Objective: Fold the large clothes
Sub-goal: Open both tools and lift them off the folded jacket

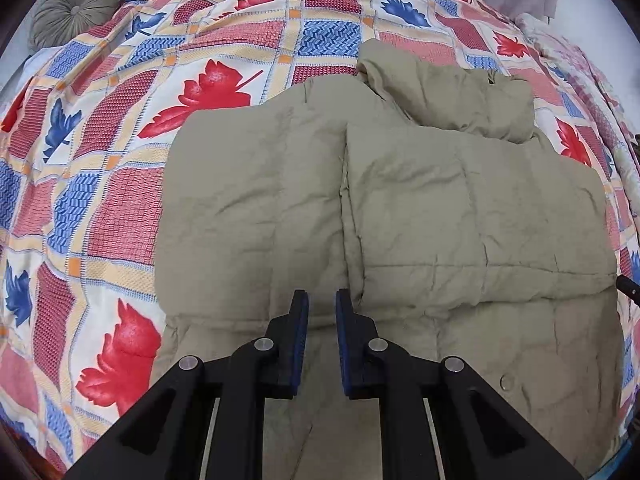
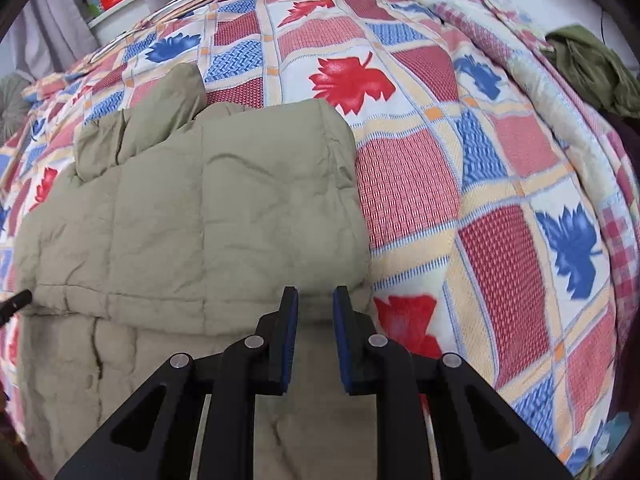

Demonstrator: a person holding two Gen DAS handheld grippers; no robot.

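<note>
Spread on the leaf-patterned bedspread point(image 1: 120, 208), a puffy khaki quilted jacket point(image 1: 440, 208) lies with both sides folded inward. Above it, the left gripper point(image 1: 322, 300) and right gripper point(image 2: 316, 296) hover nearly closed, gripping nothing.

My quilted khaki jacket point(image 1: 400, 208) lies flat at the centre of the frame, both sides folded inward, collar bunched at its top.
</note>
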